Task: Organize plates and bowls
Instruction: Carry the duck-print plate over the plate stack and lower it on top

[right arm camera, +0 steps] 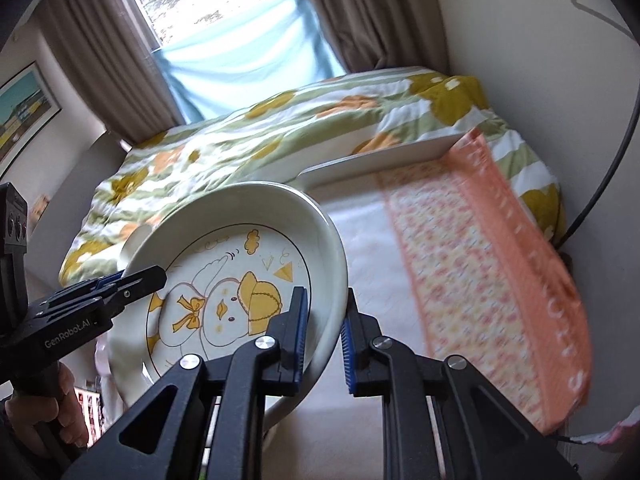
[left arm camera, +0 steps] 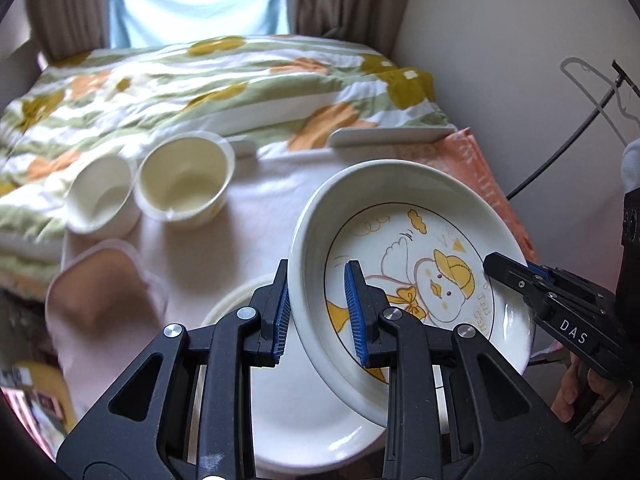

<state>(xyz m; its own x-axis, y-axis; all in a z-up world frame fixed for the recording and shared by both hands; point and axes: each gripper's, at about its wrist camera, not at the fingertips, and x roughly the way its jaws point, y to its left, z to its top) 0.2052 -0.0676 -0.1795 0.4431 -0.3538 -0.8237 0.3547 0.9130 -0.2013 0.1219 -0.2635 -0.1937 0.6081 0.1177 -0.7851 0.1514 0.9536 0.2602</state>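
The deep white ceramic plate printed with a yellow-capped duck (left arm camera: 420, 248) hangs tilted in the air between 2 sets of tongs. The left tongs (left arm camera: 318, 312) clench its near rim, 1 blue ribbed pad outside the wall and 1 inside. The right tongs (right arm camera: 326, 334) clench the opposite rim the same way, and in the left wrist view they show as a black tip at the plate's right edge.

Directly under the lifted plate lies a plain white plate (left arm camera: 296, 408) on the pale pink cloth of the tabletop (left arm camera: 260, 208). Further back, 2 bowls stand side by side, a white one (left arm camera: 100, 200) and a cream one (left arm camera: 186, 178), probably touching, though blur hides it. A folded pink cloth (left arm camera: 104, 292) lies near them, and a floral quilt (left arm camera: 180, 80) covers the bed behind.
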